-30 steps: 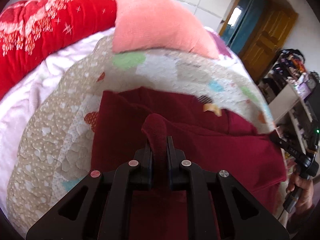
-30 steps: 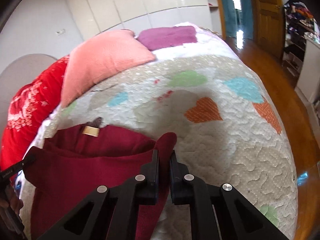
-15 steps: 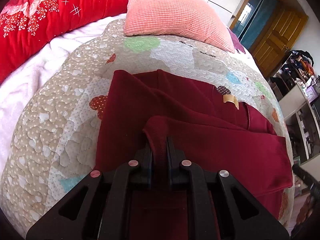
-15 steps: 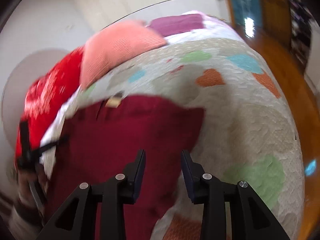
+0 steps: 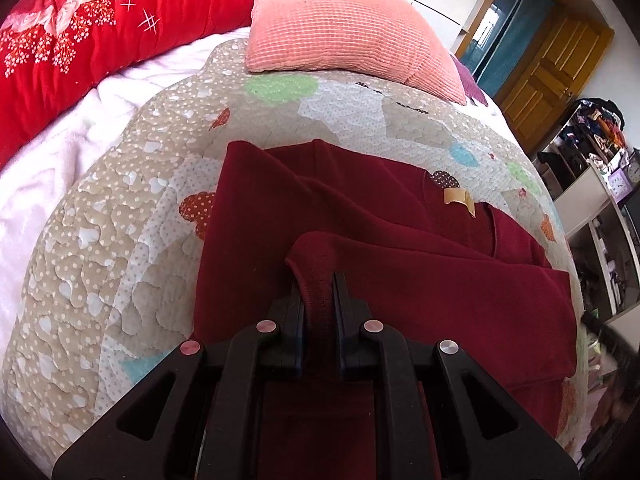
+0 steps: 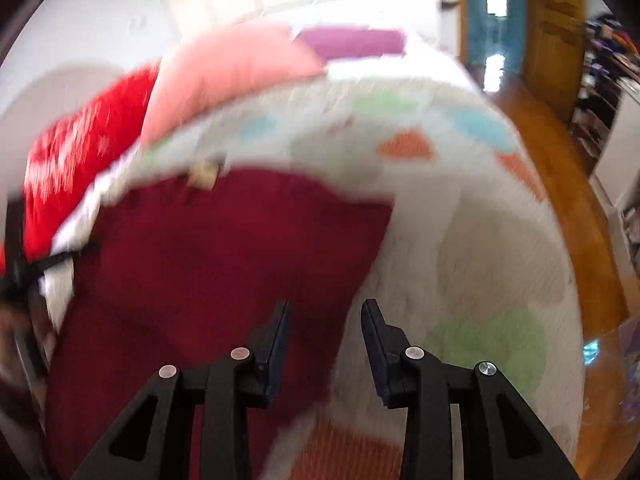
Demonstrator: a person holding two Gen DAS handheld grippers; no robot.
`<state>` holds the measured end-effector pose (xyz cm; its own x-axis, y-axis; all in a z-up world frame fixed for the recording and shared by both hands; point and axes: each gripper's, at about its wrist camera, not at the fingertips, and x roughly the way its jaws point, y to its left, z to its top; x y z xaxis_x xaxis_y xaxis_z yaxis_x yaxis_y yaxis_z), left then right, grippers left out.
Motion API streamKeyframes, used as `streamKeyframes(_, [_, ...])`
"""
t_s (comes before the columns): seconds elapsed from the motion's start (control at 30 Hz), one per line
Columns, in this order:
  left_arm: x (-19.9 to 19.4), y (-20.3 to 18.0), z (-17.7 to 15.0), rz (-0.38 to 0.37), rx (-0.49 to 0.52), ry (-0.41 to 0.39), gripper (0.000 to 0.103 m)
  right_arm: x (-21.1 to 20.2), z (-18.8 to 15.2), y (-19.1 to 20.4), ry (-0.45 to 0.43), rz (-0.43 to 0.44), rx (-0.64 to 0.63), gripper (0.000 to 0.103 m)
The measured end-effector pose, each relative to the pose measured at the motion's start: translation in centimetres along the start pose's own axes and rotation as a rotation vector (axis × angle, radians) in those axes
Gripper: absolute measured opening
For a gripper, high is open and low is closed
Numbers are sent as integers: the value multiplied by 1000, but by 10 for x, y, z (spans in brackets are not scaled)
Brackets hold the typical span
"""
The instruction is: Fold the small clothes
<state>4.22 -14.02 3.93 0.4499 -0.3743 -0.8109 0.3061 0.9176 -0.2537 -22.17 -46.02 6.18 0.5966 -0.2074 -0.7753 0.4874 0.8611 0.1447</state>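
The left gripper (image 5: 318, 280) has its fingers (image 5: 294, 300) pinched tight on a fold of the dark red shirt (image 5: 400, 240). The right gripper (image 6: 324, 312) has its fingers (image 6: 280, 328) spread apart with nothing between them, just over the shirt's edge. The shirt lies on the quilt (image 5: 120, 220) on the bed. A pink pillow (image 5: 340, 20) sits at 12 o'clock from the shirt, and a red blanket (image 5: 80, 40) at 10 o'clock. The right view is blurry.
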Motion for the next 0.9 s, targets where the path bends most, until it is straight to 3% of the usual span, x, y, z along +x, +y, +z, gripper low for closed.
streamKeyframes(0.03, [0, -1, 1, 3, 4, -1, 10, 2, 7, -3, -21, -21, 26, 47])
streamKeyframes(0.17, [2, -4, 7, 19, 41, -12, 11, 38, 25, -6, 44, -73, 47, 45])
streamKeyframes(0.23, [7, -3, 9, 37, 62, 4, 12, 56, 22, -4, 64, -177, 9, 44])
streamKeyframes(0.4, [1, 5, 2, 26, 53, 7, 15, 45, 20, -3, 45, -159, 43, 44])
streamKeyframes(0.63, [-13, 8, -6, 38, 44, -17, 16, 1, -10, 36, 27, -1, -87, 44])
streamKeyframes(0.7, [-9, 7, -10, 72, 46, -10, 16, 11, -27, 45, 74, -23, -139, 44])
streamKeyframes(0.73, [-7, 8, -12, 77, 43, -8, 16, 20, -36, 49, 95, -76, -185, 44])
streamKeyframes(0.9, [-19, 5, -17, 99, 47, -30, 16, 14, -39, 55, 78, -125, -195, 44])
